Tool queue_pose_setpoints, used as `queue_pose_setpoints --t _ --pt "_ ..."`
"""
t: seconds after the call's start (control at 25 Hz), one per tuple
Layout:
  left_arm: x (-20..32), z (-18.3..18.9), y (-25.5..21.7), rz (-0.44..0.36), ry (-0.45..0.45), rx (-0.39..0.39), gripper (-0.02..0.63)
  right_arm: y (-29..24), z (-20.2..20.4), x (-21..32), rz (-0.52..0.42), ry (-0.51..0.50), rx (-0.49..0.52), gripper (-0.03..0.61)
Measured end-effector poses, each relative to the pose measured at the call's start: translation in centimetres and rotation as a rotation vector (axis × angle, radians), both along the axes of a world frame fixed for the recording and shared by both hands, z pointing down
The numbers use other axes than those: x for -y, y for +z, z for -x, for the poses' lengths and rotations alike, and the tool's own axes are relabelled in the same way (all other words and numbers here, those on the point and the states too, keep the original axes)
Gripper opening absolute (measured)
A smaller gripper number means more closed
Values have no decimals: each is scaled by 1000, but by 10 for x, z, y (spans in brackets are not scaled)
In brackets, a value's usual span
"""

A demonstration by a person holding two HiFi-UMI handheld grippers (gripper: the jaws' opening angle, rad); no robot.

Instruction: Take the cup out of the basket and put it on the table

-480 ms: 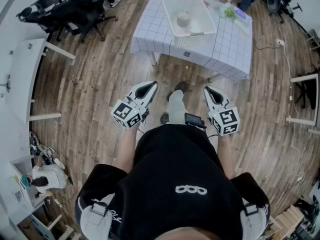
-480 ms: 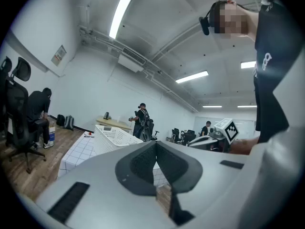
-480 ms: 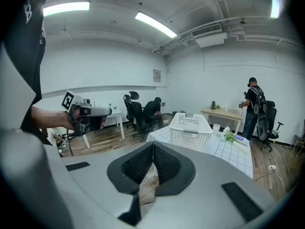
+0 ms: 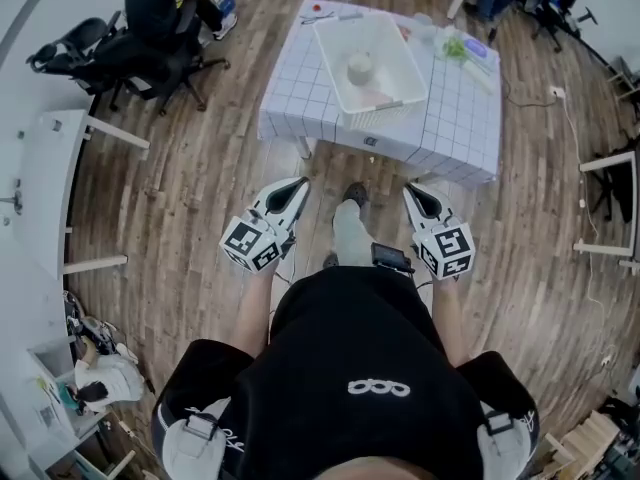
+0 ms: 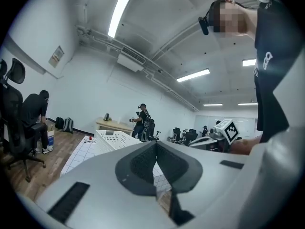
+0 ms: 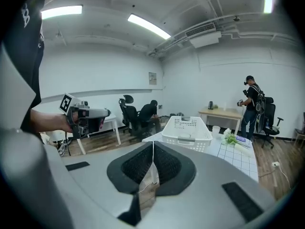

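Note:
A white slotted basket [image 4: 372, 28] stands on the table [image 4: 450, 118] with the white checked cloth, ahead of me. A pale cup [image 4: 360, 66] sits inside it. My left gripper [image 4: 299, 182] and right gripper [image 4: 411, 190] hang over the wood floor short of the table's near edge, both shut and empty. In the left gripper view the jaws [image 5: 156, 146] meet, with the basket [image 5: 112, 139] beyond them. The right gripper view shows its jaws [image 6: 152, 148] pressed together, the basket [image 6: 187, 130] ahead. The cup is hidden in both gripper views.
Green leaves [image 4: 458, 48] and small items lie on the table's right side. Black office chairs [image 4: 120, 53] with a seated person stand at the left, beside a white desk [image 4: 50, 158]. Another person stands at a far desk [image 6: 224, 112].
The table and basket have come nearer in the head view as I stepped forward. Both grippers stay shut and keep their places in front of me.

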State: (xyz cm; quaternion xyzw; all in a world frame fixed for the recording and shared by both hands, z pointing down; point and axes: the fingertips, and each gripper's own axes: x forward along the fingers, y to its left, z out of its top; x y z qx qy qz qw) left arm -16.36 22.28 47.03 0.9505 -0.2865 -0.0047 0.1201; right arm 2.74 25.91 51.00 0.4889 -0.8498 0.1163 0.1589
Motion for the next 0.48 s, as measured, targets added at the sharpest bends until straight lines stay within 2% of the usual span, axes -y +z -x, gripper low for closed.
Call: queue_pose_setpoints --t 0.28,0.48 --pt "79 -23 -6 -4 57 16 8 1 -12 80 21 14 7 25" --pt "135 -38 -12 -14 75 41 8 -9 -16 143 3 2 17 25"
